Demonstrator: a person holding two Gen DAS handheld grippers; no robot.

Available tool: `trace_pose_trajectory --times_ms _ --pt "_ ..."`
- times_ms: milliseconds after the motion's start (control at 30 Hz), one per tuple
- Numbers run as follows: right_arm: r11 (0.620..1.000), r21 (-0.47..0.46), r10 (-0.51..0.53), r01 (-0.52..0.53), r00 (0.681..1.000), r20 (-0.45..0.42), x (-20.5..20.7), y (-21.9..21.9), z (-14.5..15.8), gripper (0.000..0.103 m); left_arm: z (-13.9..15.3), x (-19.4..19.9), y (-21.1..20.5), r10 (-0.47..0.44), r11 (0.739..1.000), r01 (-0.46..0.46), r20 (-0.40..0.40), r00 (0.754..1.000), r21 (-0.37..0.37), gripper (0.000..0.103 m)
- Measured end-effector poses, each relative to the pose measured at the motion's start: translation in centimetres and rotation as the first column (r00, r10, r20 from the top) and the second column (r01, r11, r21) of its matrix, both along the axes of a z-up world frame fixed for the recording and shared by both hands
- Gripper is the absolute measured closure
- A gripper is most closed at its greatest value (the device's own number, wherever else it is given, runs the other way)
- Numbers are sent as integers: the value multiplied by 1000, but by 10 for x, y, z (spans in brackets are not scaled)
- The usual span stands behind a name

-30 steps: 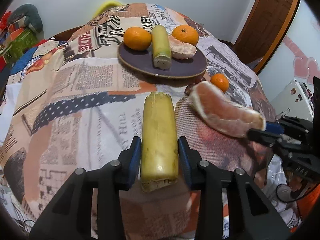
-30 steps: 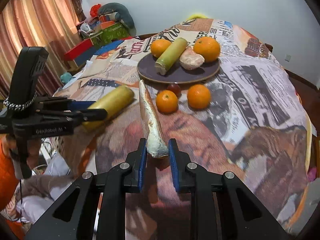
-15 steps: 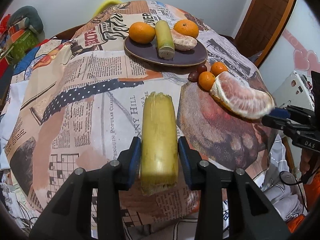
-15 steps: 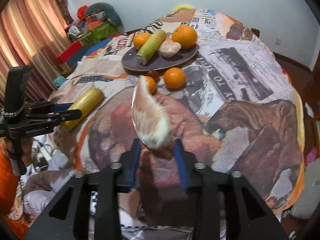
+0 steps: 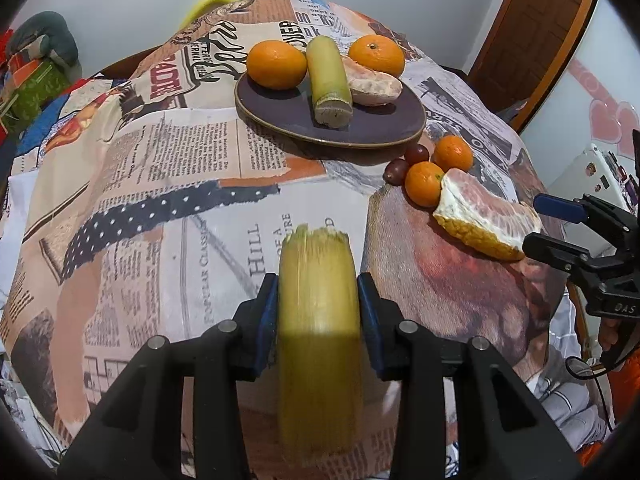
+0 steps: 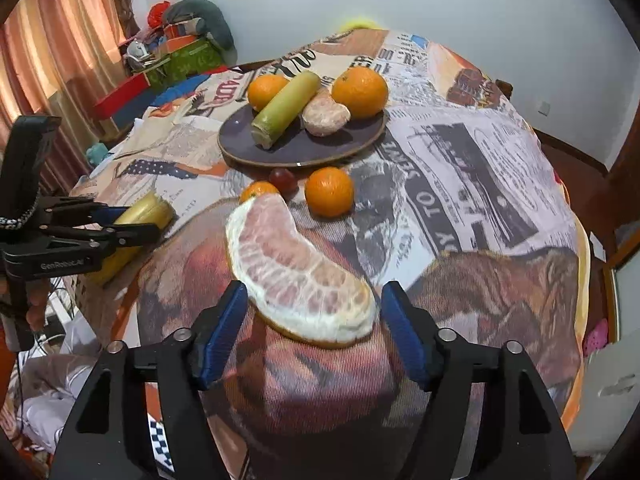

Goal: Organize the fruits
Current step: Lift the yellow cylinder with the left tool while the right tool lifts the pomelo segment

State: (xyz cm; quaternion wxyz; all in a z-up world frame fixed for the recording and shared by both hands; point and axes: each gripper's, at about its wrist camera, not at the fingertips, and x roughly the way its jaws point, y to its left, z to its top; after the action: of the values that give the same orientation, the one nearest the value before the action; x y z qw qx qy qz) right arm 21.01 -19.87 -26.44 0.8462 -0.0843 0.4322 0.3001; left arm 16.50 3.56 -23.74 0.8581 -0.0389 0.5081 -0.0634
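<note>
My left gripper [image 5: 317, 312] is shut on a yellow sugarcane piece [image 5: 318, 320], held above the near part of the table. My right gripper [image 6: 314, 320] stands open, its jaws wide apart, with a peeled pomelo wedge [image 6: 296, 272] lying flat on the cloth between them. The wedge also shows in the left wrist view [image 5: 484, 220]. A dark purple plate [image 5: 288, 120] at the back holds two oranges [image 5: 276, 64], a green sugarcane piece [image 5: 328, 80] and a peeled segment [image 5: 374, 88].
Two small mandarins [image 6: 329, 191] and dark grapes [image 6: 282, 179] lie on the cloth in front of the plate. The round table wears a newspaper-print cloth [image 6: 460, 184]. Boxes and clutter [image 6: 176, 56] stand at the back left, a wooden door [image 5: 532, 32] at the right.
My right gripper has opened and let go of the pomelo wedge, which now lies flat on the cloth. My left gripper still holds the sugarcane, nearer to the plate.
</note>
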Motion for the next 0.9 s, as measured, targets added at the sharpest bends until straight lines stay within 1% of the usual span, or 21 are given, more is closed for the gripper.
trace_pose_trajectory --times_ms 233,400,467,633,667,700,733,767,800,833,900 --pt "997 34 71 -70 997 -22 10 19 0 36 -2 6 1 5 1000 -5 14 1000 -17 65" --pt "993 -6 116 -116 993 -16 13 38 -6 36 -2 7 2 6 1000 -6 20 1000 -22 65" --pt "991 -13 135 -136 991 -17 15 42 -8 32 -1 7 2 8 1000 -7 20 1000 -24 65" --pt "985 -58 163 -164 986 -21 18 50 -16 32 3 6 3 14 999 -13 30 999 -36 65" --pt "983 -72 167 -168 986 -17 18 51 -18 35 6 5 3 14 999 -13 37 999 -40 65" --pt "982 -87 167 -167 986 -9 18 51 -19 43 9 4 3 14 999 -12 43 999 -42 65" --pt "982 -104 158 -157 987 5 18 51 -18 44 11 4 2 13 999 -11 48 999 -43 65" --pt "982 -102 159 -157 987 7 17 49 -18 46 14 2 1 12 999 -9 58 998 -44 65" --pt "983 -92 158 -157 987 4 18 47 -16 47 17 2 1 10 999 -8 64 998 -44 65" --pt "985 -76 155 -155 988 -3 18 45 -15 50 20 0 0 8 999 -5 73 997 -43 65" --pt "988 -49 148 -148 989 -5 17 41 -11 53 27 -1 -1 7 999 -3 89 996 -44 65"
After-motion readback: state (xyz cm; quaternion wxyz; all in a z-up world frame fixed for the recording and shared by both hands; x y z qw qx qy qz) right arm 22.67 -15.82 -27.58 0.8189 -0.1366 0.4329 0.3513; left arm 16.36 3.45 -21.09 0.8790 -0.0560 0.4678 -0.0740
